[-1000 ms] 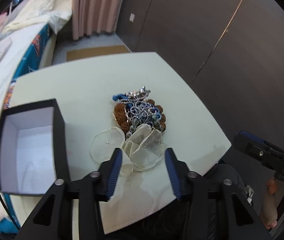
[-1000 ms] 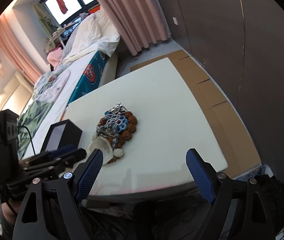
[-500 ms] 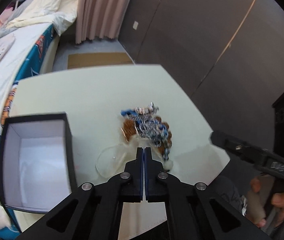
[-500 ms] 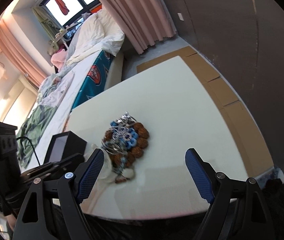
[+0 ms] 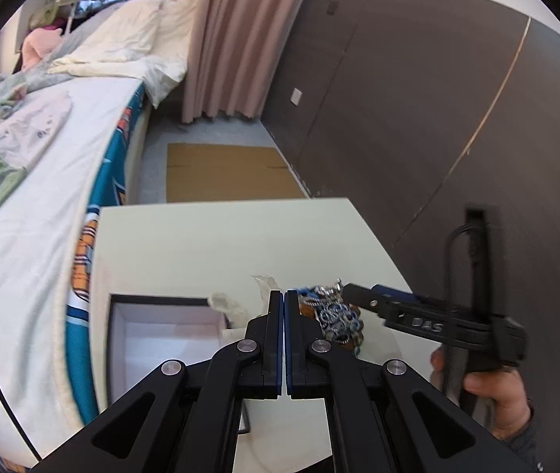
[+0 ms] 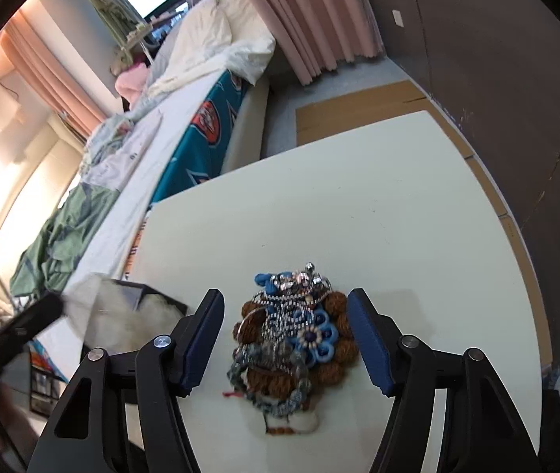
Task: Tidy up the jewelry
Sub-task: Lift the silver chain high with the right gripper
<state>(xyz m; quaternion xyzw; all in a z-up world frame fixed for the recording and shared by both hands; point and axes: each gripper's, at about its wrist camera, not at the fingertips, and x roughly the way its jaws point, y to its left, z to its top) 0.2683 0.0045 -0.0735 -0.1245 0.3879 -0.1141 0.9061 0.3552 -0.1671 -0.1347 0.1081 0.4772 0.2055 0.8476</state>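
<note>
A tangled jewelry pile [image 6: 293,331] of brown beads, blue pieces and silver chains lies on the white table [image 6: 358,205]. My right gripper [image 6: 285,335] is open, its jaws on either side of the pile. My left gripper [image 5: 283,303] is shut on a sheer white organza pouch [image 5: 226,304], lifted beside the open black box [image 5: 157,339] with a white inside. The pouch also shows blurred in the right wrist view [image 6: 102,315], over the box [image 6: 142,295]. The pile shows in the left wrist view [image 5: 333,315] to the right of my fingers.
A bed [image 5: 35,165] with rumpled bedding runs along the table's left side. A dark wall [image 5: 417,110] stands to the right. Flat cardboard [image 5: 224,171] lies on the floor beyond the table's far edge.
My left gripper closed on the pouch, lifted it off the pile and carried it left toward the box. My right gripper came down around the jewelry pile.
</note>
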